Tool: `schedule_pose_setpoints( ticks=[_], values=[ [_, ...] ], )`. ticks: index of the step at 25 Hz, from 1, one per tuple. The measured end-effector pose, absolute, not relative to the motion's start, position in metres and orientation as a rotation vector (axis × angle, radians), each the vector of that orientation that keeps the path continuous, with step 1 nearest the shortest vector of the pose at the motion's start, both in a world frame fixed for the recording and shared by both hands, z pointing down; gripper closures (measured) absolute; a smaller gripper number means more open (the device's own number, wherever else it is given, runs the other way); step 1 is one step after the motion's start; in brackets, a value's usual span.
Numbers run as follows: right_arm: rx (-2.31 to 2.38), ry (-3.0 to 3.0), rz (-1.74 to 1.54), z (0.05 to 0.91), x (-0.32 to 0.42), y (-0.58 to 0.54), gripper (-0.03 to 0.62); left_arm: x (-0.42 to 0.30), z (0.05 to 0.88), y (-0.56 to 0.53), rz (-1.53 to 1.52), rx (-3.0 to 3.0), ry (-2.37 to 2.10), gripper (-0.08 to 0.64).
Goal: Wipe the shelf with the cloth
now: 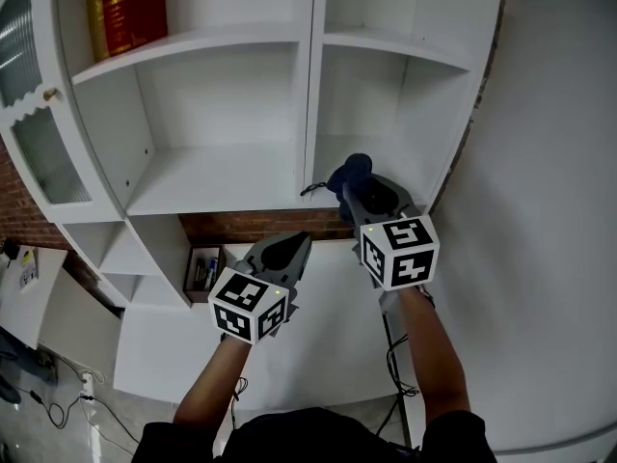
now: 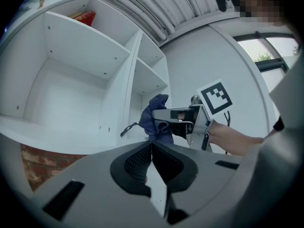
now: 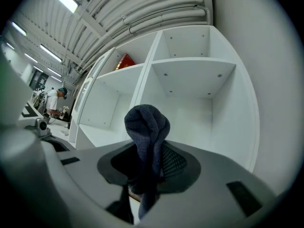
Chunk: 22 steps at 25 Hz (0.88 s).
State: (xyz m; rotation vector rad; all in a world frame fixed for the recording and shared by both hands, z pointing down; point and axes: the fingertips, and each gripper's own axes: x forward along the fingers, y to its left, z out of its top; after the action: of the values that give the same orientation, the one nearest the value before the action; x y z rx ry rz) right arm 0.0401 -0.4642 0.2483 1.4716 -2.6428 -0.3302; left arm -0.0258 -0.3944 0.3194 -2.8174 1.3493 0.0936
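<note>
You held the right gripper [image 1: 350, 193] with its jaws clamped on the cloth [image 1: 353, 171]. In the right gripper view the dark blue cloth [image 3: 146, 127] stood bunched between the 2 jaws, rising above them in a rounded knot, with a tail hanging down toward 6 o'clock. In the head view that cloth sat just right of center, at the front edge of the lower board [image 1: 333, 154] in the right compartment of the white shelf unit [image 1: 310, 75]. I could not tell whether it touched the board.

Your left gripper [image 1: 292, 243] hovered at 7 o'clock from the right one, near it but apart, in front of the strip of brick wall [image 1: 260, 225] below the shelf unit. In the left gripper view its jaws were together, pad against pad, with nothing between them. That view looked past them at the right gripper [image 2: 159, 120] and the cloth [image 2: 156, 109] at 12 o'clock, beside the upright divider.

The red books [image 1: 130, 8] stood on the upper left board at 11 o'clock, well apart from both grippers. A small open box [image 1: 204, 270] sat at 9 o'clock from the left gripper.
</note>
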Motion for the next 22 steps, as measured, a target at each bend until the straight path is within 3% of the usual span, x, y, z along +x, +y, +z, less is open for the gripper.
schedule_pose_setpoints(
  ticks=[22],
  values=[
    [1.077,-2.385,-0.400,0.276,-0.011,-0.527,0.463,-0.034,0.304,-0.419,0.107,-2.743,1.417,0.543]
  ],
)
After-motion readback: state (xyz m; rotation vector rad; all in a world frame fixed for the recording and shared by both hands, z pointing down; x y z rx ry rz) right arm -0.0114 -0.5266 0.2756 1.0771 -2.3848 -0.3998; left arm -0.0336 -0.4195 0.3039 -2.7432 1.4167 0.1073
